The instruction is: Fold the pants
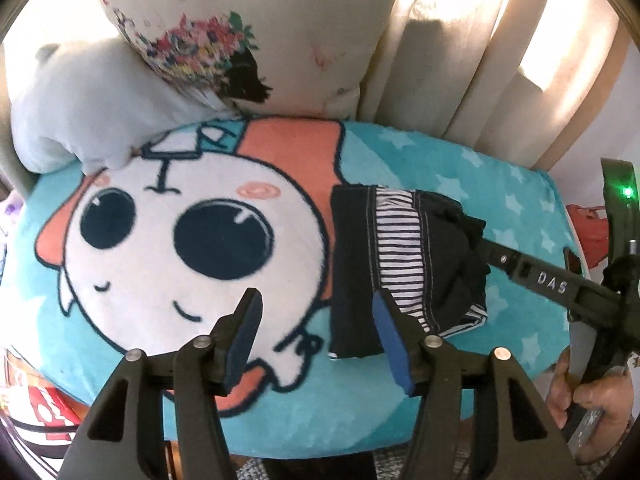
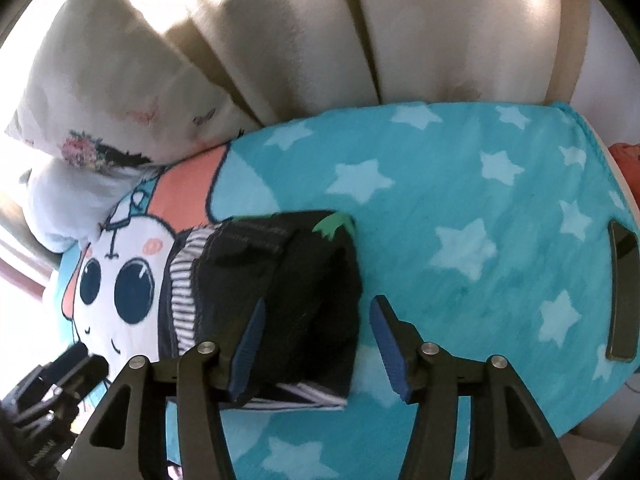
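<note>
On top of the turquoise star-print blanket point(image 1: 400, 152), beside its big cartoon face point(image 1: 192, 240), the pants point(image 1: 404, 264) are lying as a compact folded bundle, black cloth with a black-and-white striped lining showing. Left claw point(image 1: 316, 340) is hovering at the bundle's near edge, jaws spread wide and gripping nothing; its right pad point(image 1: 390, 340) is overlapping the dark fabric in view, contact unclear. Right claw point(image 2: 316, 340) is also gaping wide, empty, its left pad point(image 2: 248, 348) sitting over the black cloth and the other over bare blanket. From the left wrist view its tip is reaching into the bundle's right side. A floral pillow point(image 1: 224, 32) and pale curtains point(image 1: 460, 60) are standing behind.
</note>
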Available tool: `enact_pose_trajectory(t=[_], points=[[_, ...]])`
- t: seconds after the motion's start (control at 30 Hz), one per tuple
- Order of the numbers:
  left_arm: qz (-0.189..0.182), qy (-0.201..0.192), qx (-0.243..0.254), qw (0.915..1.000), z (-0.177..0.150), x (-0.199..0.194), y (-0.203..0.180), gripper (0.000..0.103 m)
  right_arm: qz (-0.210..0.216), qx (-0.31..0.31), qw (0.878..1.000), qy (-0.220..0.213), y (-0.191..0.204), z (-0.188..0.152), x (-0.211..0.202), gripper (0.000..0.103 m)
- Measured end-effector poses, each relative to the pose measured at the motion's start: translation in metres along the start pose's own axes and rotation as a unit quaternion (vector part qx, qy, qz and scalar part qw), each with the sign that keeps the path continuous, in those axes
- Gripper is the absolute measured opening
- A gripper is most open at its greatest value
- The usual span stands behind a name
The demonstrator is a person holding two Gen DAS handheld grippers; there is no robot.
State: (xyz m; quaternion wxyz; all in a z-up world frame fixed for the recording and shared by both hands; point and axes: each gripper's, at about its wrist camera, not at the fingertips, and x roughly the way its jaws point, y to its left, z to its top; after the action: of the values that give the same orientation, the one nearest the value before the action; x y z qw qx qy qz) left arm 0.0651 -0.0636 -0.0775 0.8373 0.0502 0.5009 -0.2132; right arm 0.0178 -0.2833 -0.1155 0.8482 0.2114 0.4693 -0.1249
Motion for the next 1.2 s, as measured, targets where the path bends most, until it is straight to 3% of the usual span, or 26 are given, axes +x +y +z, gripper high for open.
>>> enact_pose_trajectory(t=[0.43,1.2], points=[[0.003,-0.014,0.015,0.9998,-0.008,-0.023,0.032,0.057,-0.016,-0.026,1.0,-0.004,0.051,-0.03,-0.011,0.068],[0.011,0.011,0.015,0.9998,-0.027,-0.028,0.11,0.058,-0.023,-0.027,0.999,0.004,0.128,-0.071,0.002,0.072]])
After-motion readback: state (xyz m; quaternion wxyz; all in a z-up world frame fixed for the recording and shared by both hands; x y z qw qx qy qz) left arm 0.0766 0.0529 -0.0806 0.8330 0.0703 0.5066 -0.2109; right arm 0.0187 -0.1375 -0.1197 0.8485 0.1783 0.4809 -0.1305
